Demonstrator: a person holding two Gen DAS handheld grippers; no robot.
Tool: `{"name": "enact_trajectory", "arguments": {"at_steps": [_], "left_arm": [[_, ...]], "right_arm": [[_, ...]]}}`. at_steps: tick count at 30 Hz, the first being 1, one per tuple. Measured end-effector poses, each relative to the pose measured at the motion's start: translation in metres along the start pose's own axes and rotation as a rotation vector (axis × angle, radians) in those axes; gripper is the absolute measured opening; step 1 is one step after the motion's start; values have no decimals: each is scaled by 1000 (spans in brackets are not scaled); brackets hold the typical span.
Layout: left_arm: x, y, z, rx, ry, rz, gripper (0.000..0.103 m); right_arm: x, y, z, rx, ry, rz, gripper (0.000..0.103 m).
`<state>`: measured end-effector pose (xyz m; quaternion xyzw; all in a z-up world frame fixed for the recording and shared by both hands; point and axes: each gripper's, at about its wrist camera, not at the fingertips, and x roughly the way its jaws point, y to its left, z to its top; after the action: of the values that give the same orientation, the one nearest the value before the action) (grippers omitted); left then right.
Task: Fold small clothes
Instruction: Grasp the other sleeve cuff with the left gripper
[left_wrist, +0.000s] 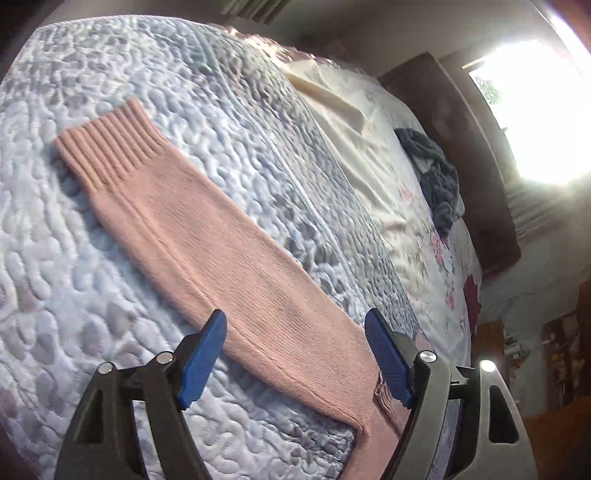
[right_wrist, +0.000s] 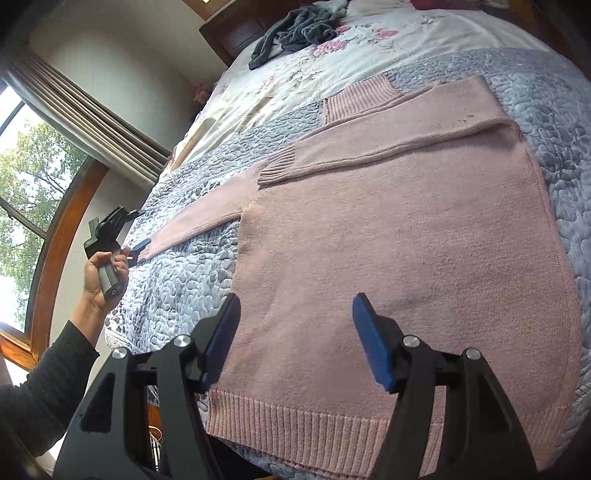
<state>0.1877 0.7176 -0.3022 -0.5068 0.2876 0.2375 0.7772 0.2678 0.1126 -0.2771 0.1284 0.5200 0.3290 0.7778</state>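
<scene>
Nearest, right tool (right_wrist: 293, 341), blue pads (right_wrist: 371, 347) spread wide, pinching nothing, poised over lower body of pink sweater (right_wrist: 406, 266), just above ribbed hem (right_wrist: 314, 421) at near edge of bed. Sweater spread flat on quilted grey-blue bedspread (right_wrist: 565, 122), front or back side not clear. One sleeve (right_wrist: 388, 144) folded across chest, ribbed cuff (right_wrist: 277, 170) ending near sweater's left edge. Ribbed collar (right_wrist: 354, 98) at far end, pointing toward floral sheet (right_wrist: 351, 40). Other sleeve (left_wrist: 221, 251) stretched straight out to side over bedspread (left_wrist: 110, 295), ribbed end (left_wrist: 110, 147) flat and lying away from left tool. Left tool (left_wrist: 295, 354), blue pads (left_wrist: 207, 354) likewise held apart, gripping nothing, straddling that sleeve near where it joins body; contact with knit hard to judge. Seen from right wrist view: left tool (right_wrist: 138, 240) small at bed's side, held by hand (right_wrist: 99, 280) with dark sleeve (right_wrist: 40, 380) on forearm. Farther off, crumpled dark blue-grey cloth (right_wrist: 295, 29) on floral sheet near dark wooden headboard (right_wrist: 236, 33). Cream fabric (left_wrist: 332, 96) lying beyond quilted edge. Farthest, bright window (right_wrist: 26, 177) with wooden frame and grey curtain (right_wrist: 85, 107), trees outside.
</scene>
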Motion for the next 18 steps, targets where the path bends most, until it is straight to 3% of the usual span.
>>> {"name": "enact_trajectory", "arguments": {"at_steps": [4,7,13,18], "left_arm": [[-33,70,39,-139,-102,72,77],[-30,100,56,-206,-116,99,77],[-4,123,71,-240,-104,120,77],[9,117,83,-189,-103,136,76]], "right_arm": [[14,22,3,-41,17,20,64],[24,37,4,-60,28,31,64],[37,51,2,-80,57,27,64],[44,49,0,-74,72,13,64]]}}
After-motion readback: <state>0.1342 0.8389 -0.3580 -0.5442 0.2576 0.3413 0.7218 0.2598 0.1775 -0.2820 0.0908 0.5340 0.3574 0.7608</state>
